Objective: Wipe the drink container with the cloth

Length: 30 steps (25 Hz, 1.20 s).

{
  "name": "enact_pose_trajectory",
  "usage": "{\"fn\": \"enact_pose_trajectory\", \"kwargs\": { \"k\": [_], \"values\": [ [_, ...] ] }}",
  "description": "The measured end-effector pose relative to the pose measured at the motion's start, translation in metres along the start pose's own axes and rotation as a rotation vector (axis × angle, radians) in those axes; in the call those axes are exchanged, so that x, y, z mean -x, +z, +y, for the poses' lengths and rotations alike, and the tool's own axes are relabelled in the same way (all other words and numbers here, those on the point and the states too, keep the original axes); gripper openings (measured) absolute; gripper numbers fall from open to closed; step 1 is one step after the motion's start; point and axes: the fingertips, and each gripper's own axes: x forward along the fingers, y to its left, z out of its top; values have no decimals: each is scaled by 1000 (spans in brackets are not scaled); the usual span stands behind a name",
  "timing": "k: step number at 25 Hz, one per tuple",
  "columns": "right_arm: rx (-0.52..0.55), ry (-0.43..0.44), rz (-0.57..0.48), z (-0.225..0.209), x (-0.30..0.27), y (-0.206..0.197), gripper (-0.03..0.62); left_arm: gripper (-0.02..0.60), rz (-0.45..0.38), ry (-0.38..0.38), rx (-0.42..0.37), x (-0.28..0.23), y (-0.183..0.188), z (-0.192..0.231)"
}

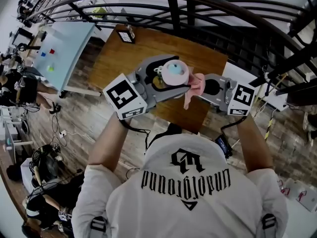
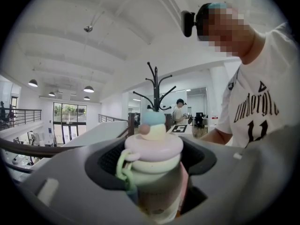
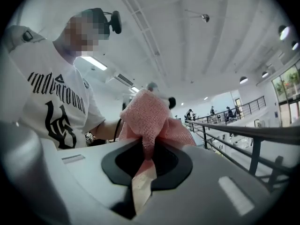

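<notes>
Biggest thing first: the wooden table point(image 1: 126, 58) sits far below the work. Nothing of the task rests on it, since I have both tools lifted in front of the chest, and that leaves room to reach round the bottle.

The left gripper point(image 2: 152, 175) does the holding. Its jaws are clamped on the body of the drink container point(image 1: 174, 73), one on each side, so the bottle can't spin or slip when it gets rubbed. The lid faces up towards the head camera, which I judge keeps anything inside from spilling.

The right gripper point(image 3: 143, 172) comes in from the right, with its jaws pressed together on the pink cloth point(image 3: 147, 118). A narrow tail of fabric is pinched deep between them, and the rest bunches out past the tips as a soft pad. That bunch is the working face.

In the head view the cloth hangs just right of the lid. In the left gripper view a pink strip shows against the container's right flank, so I read it as touching there. The wipe looks under way on that side, and the near and left faces look untouched by the cloth.

Smaller bits now: a pale green loop point(image 2: 123, 170) dangles from the lid's left edge, clear of the cloth. It could snag if I sweep round. Topping the lid is a small blue knob point(image 2: 153, 118).
</notes>
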Motion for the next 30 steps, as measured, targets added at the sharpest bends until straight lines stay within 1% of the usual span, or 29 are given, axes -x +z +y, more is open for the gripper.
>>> {"fn": "enact_pose_trajectory", "kwargs": {
  "k": [3, 6, 9, 15, 18, 20, 22, 25, 28, 30],
  "values": [
    [80, -8, -42, 4, -2, 39, 32, 387, -7, 25, 12, 1, 1, 7],
    [108, -36, -51, 1, -3, 50, 32, 387, -23, 55, 30, -2, 3, 15],
    [75, -48, -28, -4, -8, 30, 32, 387, -26, 95, 36, -5, 4, 26],
    [-17, -68, 40, -8, -19, -37, 32, 387, -13, 135, 53, -6, -10, 38],
    [-35, -89, 73, -13, -18, -58, 32, 387, -10, 150, 58, -9, -15, 42],
    [-43, -109, 84, -16, -17, -65, 32, 387, -6, 164, 62, -9, -18, 45],
    [-37, -128, 76, -18, -18, -61, 32, 387, 5, 176, 65, -11, -25, 47],
    [14, -147, 45, -17, -27, -39, 32, 387, 21, 184, 64, -13, -36, 50],
    [60, -167, 11, -15, -34, -17, 32, 387, 14, 193, 82, -13, -43, 54],
    [77, -187, 8, -15, -36, -16, 32, 387, 5, 198, 89, -14, -47, 55]
  ]
}}
